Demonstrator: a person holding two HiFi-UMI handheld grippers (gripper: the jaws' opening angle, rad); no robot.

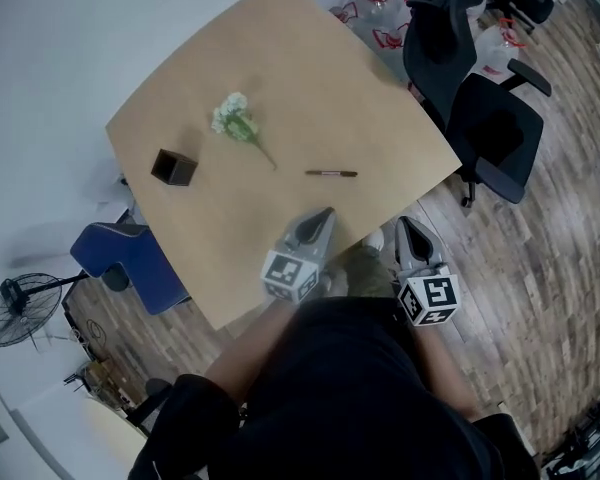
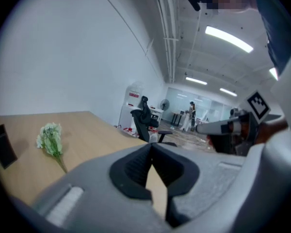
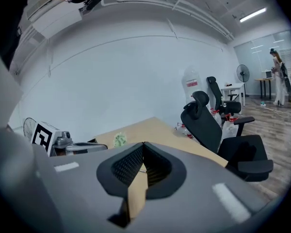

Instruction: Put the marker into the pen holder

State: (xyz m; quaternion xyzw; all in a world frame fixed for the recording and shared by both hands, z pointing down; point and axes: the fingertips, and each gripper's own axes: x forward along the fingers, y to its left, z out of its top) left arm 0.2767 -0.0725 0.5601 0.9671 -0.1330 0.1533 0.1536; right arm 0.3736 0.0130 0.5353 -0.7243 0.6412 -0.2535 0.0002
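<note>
A dark marker [image 1: 331, 173] lies flat on the wooden table [image 1: 310, 98], right of its middle. The black square pen holder [image 1: 173, 167] stands near the table's left edge; it shows at the far left of the left gripper view as the pen holder [image 2: 2, 147]. My left gripper [image 1: 327, 211] hovers over the table's near edge, just short of the marker, jaws shut with nothing between them [image 2: 151, 145]. My right gripper [image 1: 404, 222] hangs off the table's near right corner, shut and empty [image 3: 143, 143].
A sprig of white artificial flowers [image 1: 237, 120] lies between the holder and the marker. Black office chairs [image 1: 475, 88] stand at the table's right. A blue chair [image 1: 120, 256] and a floor fan [image 1: 15, 308] are to the left. Water bottles [image 1: 372, 8] sit behind the table.
</note>
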